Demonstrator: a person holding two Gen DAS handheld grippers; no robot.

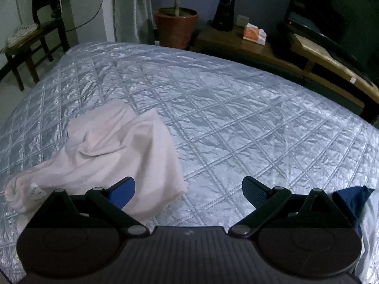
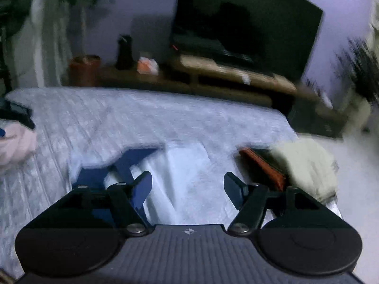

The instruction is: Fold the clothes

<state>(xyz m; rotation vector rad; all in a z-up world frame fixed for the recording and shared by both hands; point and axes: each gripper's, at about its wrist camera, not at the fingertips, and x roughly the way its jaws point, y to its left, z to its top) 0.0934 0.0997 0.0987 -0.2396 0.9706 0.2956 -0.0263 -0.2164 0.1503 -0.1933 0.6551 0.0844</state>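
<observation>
Grippers wide open, empty

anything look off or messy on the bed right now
The pale pink garment lies crumpled in a heap near the left edge of the quilted bedspread, one end bunched into a knot, not yet folded. Nothing looks spilled or damaged. Both the left gripper and right gripper are open and empty.

You have a bed covered by a shiny quilted silver-grey bedspread. A crumpled pale pink garment lies on its left side, and a dark blue cloth lies on a white one nearer the right edge. Beside them sit an orange item and a fluffy cream piece.
</observation>
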